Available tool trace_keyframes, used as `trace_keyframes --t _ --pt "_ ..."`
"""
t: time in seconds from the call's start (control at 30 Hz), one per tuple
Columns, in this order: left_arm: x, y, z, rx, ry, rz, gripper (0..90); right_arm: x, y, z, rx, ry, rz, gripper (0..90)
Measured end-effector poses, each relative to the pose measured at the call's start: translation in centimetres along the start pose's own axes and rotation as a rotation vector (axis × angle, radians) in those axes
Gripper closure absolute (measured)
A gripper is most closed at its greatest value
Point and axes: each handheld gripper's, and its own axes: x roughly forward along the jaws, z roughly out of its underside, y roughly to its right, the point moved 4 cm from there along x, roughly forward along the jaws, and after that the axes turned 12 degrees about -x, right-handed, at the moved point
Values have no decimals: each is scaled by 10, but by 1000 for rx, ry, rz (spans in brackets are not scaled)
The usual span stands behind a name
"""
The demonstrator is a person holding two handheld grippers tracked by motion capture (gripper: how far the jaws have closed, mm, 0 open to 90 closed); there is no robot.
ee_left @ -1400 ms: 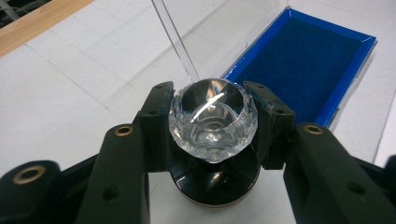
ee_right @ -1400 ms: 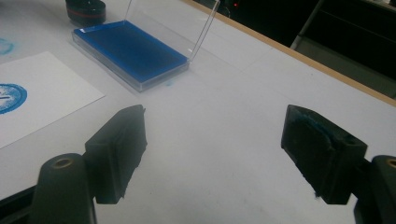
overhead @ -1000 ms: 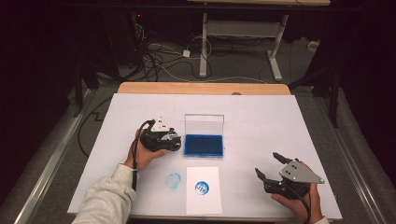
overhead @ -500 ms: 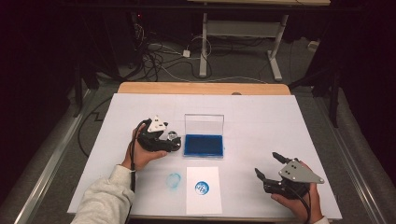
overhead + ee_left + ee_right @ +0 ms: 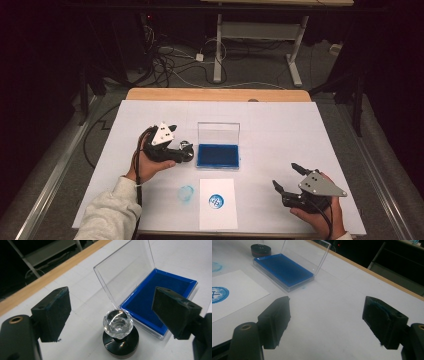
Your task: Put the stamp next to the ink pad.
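Here both tongs gape — left tongs (image 5: 111,315) astride the stamp (image 5: 119,333); the paper's (image 5: 217,204) blue print is perhaps illegible.

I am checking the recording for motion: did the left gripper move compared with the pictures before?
Yes. In the high view the left gripper has drawn back from the blue ink pad, toward the table's left side.

white-covered table (image 5: 280,125) with open blue ink pad (image 5: 218,154), crystal-topped stamp (image 5: 118,325) just beside it, printed paper sheet (image 5: 217,202) nearer the front edge

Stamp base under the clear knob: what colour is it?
Black, with a thin red band; the stamp base shows best in the left gripper view.
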Motion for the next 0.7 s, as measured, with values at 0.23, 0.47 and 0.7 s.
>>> trace_keyframes --t 0.23,0.47,0.7 --pt "-17 8 0 45 15 -4 157 -1 0 0 0 1 1 225" --pt "-35 18 8 75 34 -23 157 -1 -1 -1 -3 3 0 225" --pt "-52 21 26 97 51 -16 157 1 -1 0 0 -1 -2 223"
